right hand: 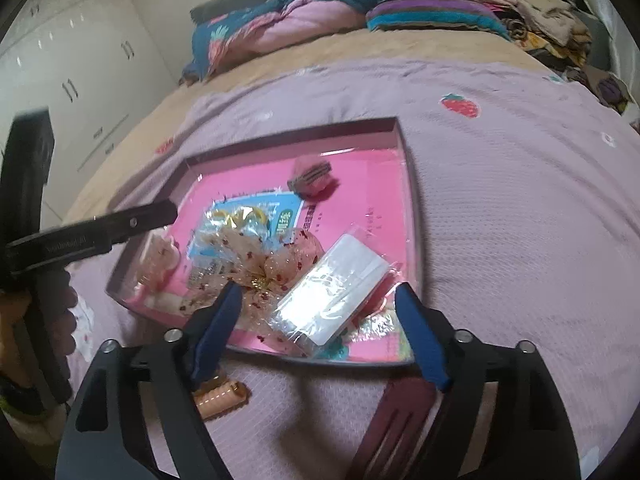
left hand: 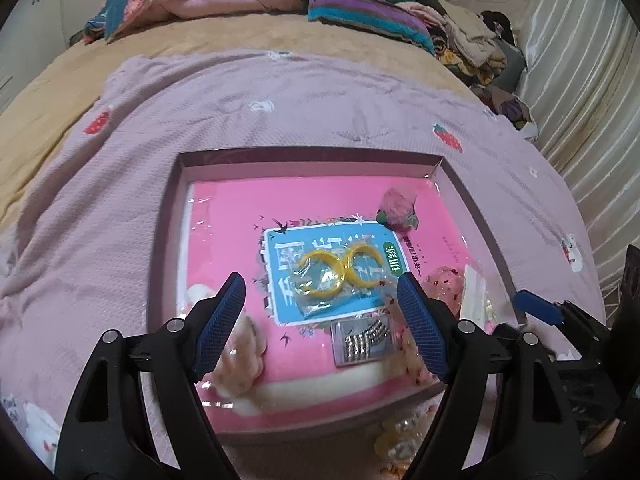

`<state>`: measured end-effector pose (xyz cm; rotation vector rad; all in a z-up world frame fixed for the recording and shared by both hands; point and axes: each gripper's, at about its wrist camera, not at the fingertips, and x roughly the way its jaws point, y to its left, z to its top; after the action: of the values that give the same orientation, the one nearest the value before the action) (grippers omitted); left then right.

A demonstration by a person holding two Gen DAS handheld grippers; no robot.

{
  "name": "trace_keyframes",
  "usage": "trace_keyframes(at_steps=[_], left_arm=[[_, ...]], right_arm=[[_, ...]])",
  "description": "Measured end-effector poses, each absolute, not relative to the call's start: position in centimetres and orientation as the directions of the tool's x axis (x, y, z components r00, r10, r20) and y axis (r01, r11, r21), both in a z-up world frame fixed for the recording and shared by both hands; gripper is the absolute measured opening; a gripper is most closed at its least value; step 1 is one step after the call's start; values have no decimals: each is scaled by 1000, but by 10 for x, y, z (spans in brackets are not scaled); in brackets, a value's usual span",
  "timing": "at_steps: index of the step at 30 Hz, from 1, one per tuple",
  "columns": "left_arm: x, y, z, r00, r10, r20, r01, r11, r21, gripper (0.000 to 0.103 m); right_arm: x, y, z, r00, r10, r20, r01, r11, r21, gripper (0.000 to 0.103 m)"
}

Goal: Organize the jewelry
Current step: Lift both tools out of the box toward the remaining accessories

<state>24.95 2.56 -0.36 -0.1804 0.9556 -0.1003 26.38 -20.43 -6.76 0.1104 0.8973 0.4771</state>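
A shallow mauve cardboard tray (left hand: 452, 176) lies on the lilac strawberry-print bedspread (left hand: 280, 100), lined with a glossy pink book cover bearing a blue panel (left hand: 320, 276). In it I count two yellow plastic hoop earrings sealed in a clear bag (left hand: 340, 272), one clear case of silver beads (left hand: 364, 342) just below them, one pink fuzzy hair clip (left hand: 396, 206) near the far right corner, one sheer peach bow with red flecks (right hand: 272, 264), and one clear packet holding a white card (right hand: 336, 292).

My left gripper (left hand: 320, 320) hovers over the tray, fingers spread wide, empty, the earring bag between the tips. My right gripper (right hand: 320, 330) is just as wide and empty, poised over the white packet at the tray's near edge.

Only the right view shows what lies off the tray — a ridged peach hair clip (right hand: 220, 398) and a dark maroon forked piece (right hand: 396, 420). Only the left view shows the pearly cluster (left hand: 400, 436) beside the near rim.
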Motion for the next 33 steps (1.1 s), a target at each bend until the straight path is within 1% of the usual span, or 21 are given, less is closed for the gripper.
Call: trace_keyframes(at_steps=[2, 9, 13, 15, 23, 29, 33], left_arm=[[245, 28, 1, 582, -164, -797, -1, 979, -202, 70], [224, 33, 17, 614, -160, -773, -17, 976, -215, 75], [210, 33, 26, 630, -163, -759, -15, 975, -222, 77], [204, 33, 32, 642, -163, -749, -17, 974, -227, 81], [182, 29, 48, 673, -156, -723, -11, 975, -221, 89], [169, 28, 56, 687, -152, -710, -12, 975, -221, 92], [159, 29, 61, 698, -149, -700, -13, 975, -221, 92]], right_arm=[[259, -211, -62, 536, 458, -709, -341, 886, 314, 85], [236, -228, -39, 597, 439, -672, -322, 898, 300, 90], [225, -236, -30, 607, 454, -653, -318, 891, 324, 93], [220, -240, -26, 613, 456, -645, -318, 890, 327, 94], [201, -250, -13, 642, 447, -623, -306, 894, 326, 96], [189, -257, -3, 659, 447, -606, -309, 894, 324, 97], [181, -258, 5, 667, 447, -596, -320, 894, 313, 97]])
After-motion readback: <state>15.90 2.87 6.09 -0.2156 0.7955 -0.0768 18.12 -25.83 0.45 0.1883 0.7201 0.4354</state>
